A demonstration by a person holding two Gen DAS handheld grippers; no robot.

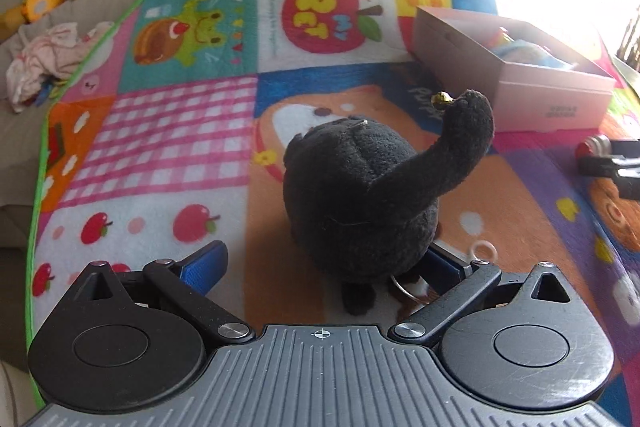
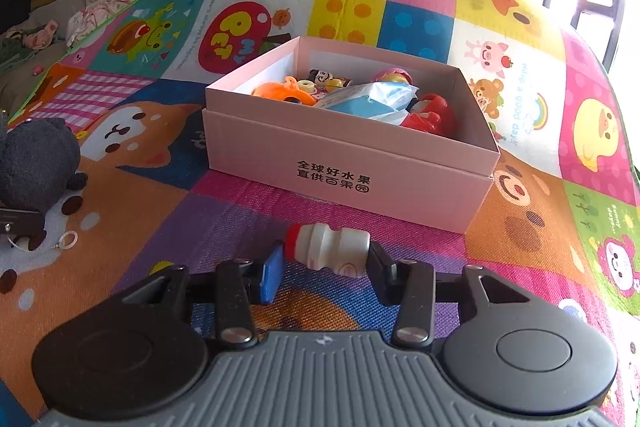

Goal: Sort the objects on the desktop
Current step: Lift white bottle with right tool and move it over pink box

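The right gripper (image 2: 326,259) has its fingers pinching a small white bottle (image 2: 328,245) end to end, just in front of the pink box (image 2: 344,163) near the middle of the play mat (image 2: 240,203). Next, I think, it must lift the bottle over the box wall. The left gripper (image 1: 320,263) has its fingers spread around a black plush toy (image 1: 360,195), not squeezing it yet.

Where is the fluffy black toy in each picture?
Left wrist view: the black plush toy sits in the middle, between the left gripper's wide fingers.
Right wrist view: the same toy is at the far left edge, partly cut off.
Shared landmark: the pink box of toys, at the upper right in the left view and in the middle in the right view.
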